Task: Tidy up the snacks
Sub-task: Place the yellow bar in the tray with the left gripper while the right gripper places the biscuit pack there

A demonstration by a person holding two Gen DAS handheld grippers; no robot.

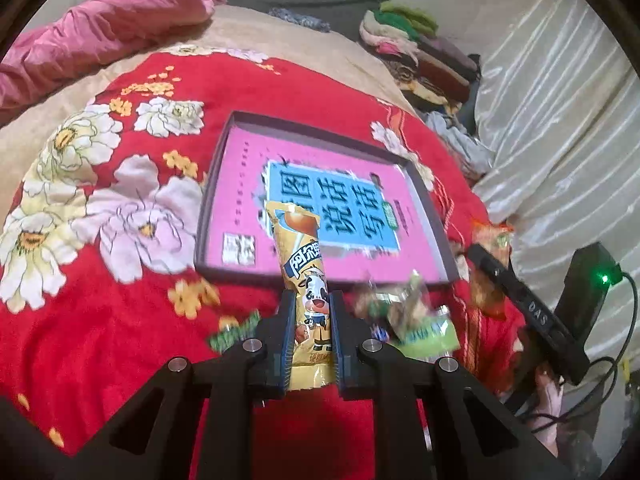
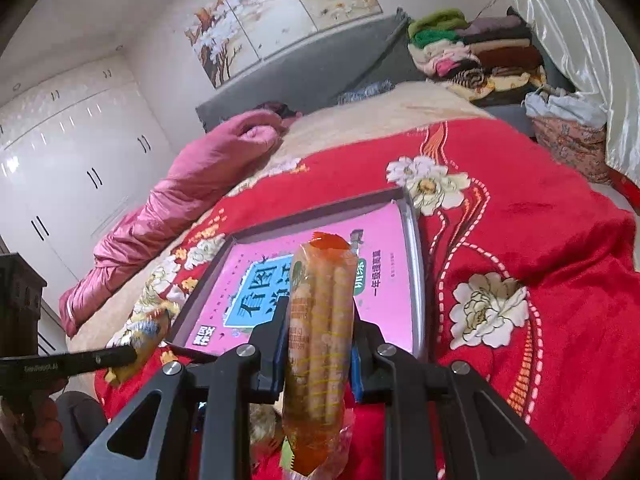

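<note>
Bed (image 1: 120, 320) covered by a red blanket printed with large white and pink flowers, seen from two handheld grippers. At the left, along the bed's far left edge, lies a rumpled pink quilt (image 1: 112, 28). Near the middle of the blanket sits a shallow grey box tray (image 1: 208, 208) holding a pink book (image 1: 248, 168) with a blue title panel in Chinese characters.

The left gripper (image 1: 311, 332) has its jaws closed tight on a yellow candy packet (image 1: 306, 280) showing a cartoon cow. The packet stands up between the jaws, and its top end reaches over the near edge of the tray. On the blanket just right of this gripper lies a small heap of loose snack packets (image 1: 404, 312), green and brown, blurred.

Further right, the right gripper (image 2: 320, 340) has its jaws closed on a clear packet of biscuit sticks (image 2: 322, 332) with orange ends. This packet also stands upright, its upper end in front of the tray's near right part.

Beyond the bed's far right corner a stack of folded clothes (image 2: 476, 52) sits beside a pale curtain (image 1: 560, 128).
</note>
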